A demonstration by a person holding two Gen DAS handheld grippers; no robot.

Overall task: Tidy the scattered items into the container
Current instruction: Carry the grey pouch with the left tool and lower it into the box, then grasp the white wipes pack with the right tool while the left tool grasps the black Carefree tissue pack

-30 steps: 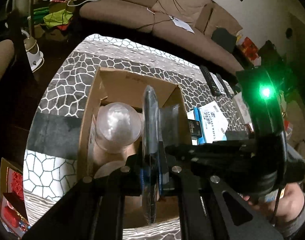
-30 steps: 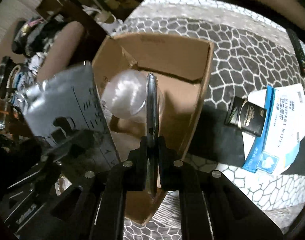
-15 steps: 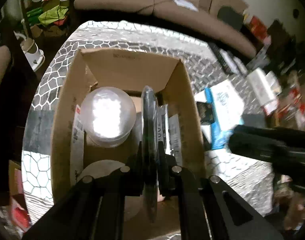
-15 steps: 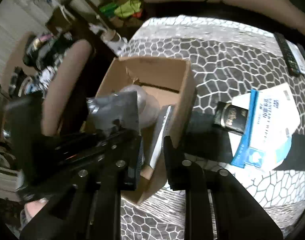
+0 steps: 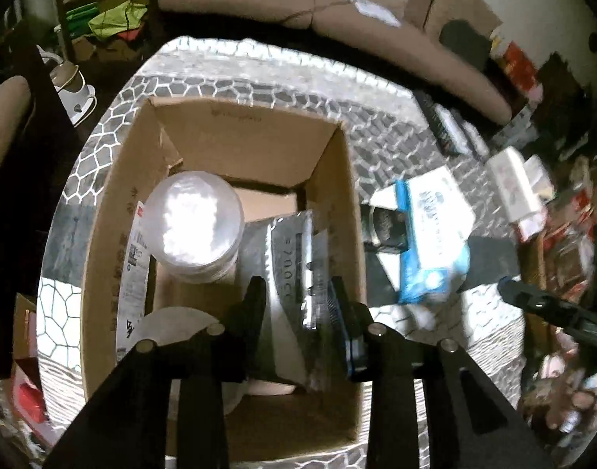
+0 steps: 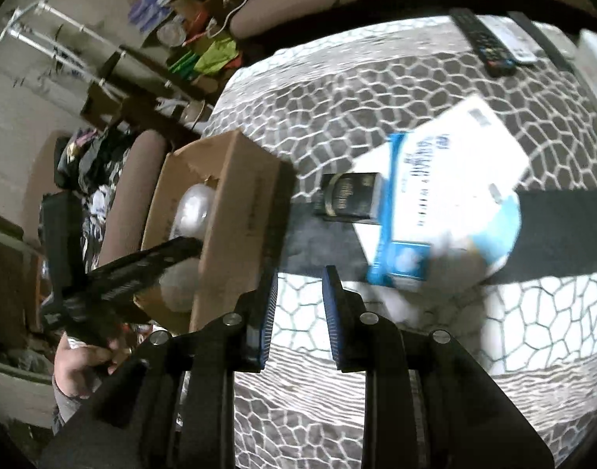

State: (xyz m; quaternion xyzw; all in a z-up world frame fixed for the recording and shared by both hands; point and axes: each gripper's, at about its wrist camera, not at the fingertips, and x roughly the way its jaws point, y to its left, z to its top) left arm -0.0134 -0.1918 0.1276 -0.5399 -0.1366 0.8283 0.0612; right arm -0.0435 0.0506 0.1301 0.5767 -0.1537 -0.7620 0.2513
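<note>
Table (image 6: 376, 90), covered by a grey cloth with a white cracked-stone pattern crossed by a dark band. Resting directly on it: an open cardboard box (image 5: 337, 211) toward the left edge; a small black packet (image 6: 349, 197) just beside the box; a white-and-blue wipes pack (image 6: 447, 203) touching that packet; remote controls (image 6: 486, 43) grouped near the far right corner.

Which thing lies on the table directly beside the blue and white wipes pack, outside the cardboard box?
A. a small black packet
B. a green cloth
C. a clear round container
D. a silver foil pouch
A: the small black packet lies against the wipes pack on the table, right of the cardboard box.
</note>
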